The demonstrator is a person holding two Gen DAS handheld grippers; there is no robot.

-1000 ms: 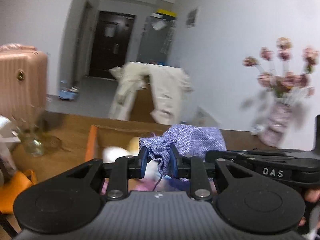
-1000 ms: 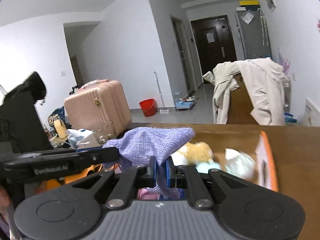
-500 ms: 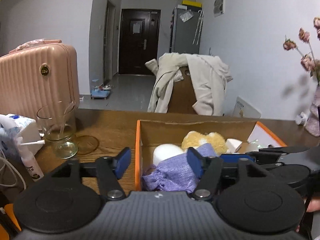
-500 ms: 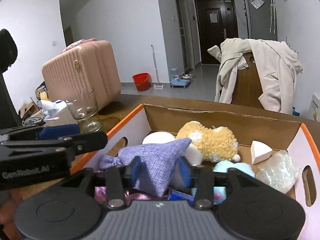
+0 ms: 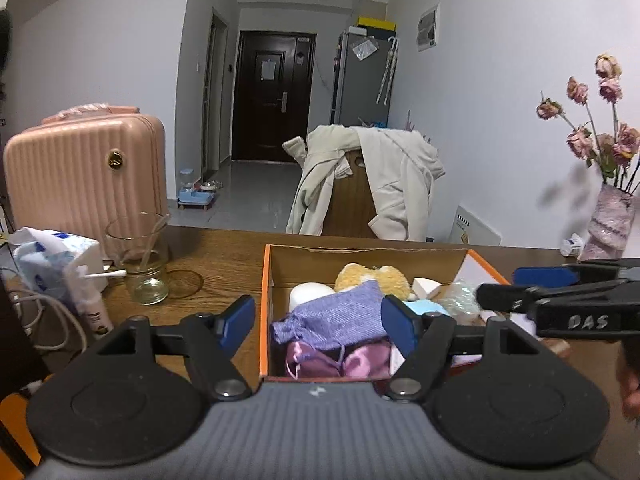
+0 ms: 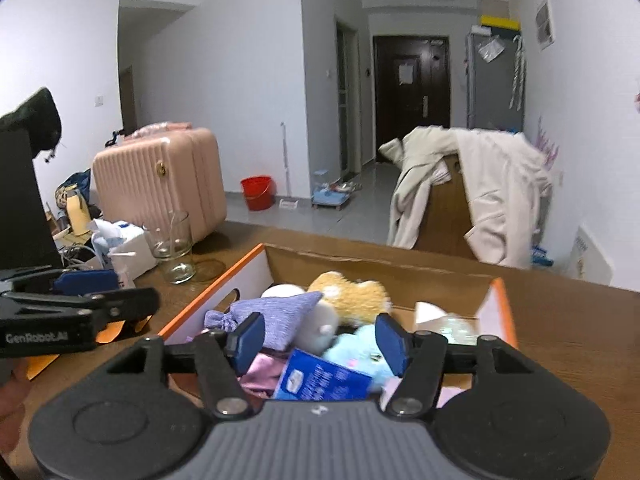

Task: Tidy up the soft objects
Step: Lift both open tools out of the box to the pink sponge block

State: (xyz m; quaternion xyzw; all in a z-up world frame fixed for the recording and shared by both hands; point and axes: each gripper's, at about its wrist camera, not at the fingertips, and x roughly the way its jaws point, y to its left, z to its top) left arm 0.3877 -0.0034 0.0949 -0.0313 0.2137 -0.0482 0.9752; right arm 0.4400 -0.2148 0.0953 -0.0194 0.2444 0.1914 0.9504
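wooden table (image 5: 224,256) carries an open cardboard box (image 5: 265,304) with orange edges, full of soft stuff. the purple pouch (image 5: 332,318) now lies inside the box on top of the pile, over a shiny pink pouch (image 5: 320,360). a second ago both grippers pinched that purple pouch in the air above the box; now neither touches it.

left gripper (image 5: 318,316) has just been opening, fingers wide; the pouch shows between the blue pads in view but lies loose down in the box, nothing pressed. right gripper (image 6: 320,338) has also just been opening, fingers wide, empty, hovering over the near end of the box. both have pulled back a little toward the near edge since the release.

other box contents: yellow plush (image 6: 352,294), light blue plush (image 6: 360,350), a white round thing (image 5: 310,294), a blue packet (image 6: 320,380), a white wedge (image 5: 426,286), crinkly clear plastic (image 5: 460,298).

on the table left of the box: glass jar (image 5: 142,258), tissue pack (image 5: 52,256).

meaning: purple pouch looks placed, this drop is done. no other loose soft item is visible on the table, so the task seems near its end or needs tidying inside the box.
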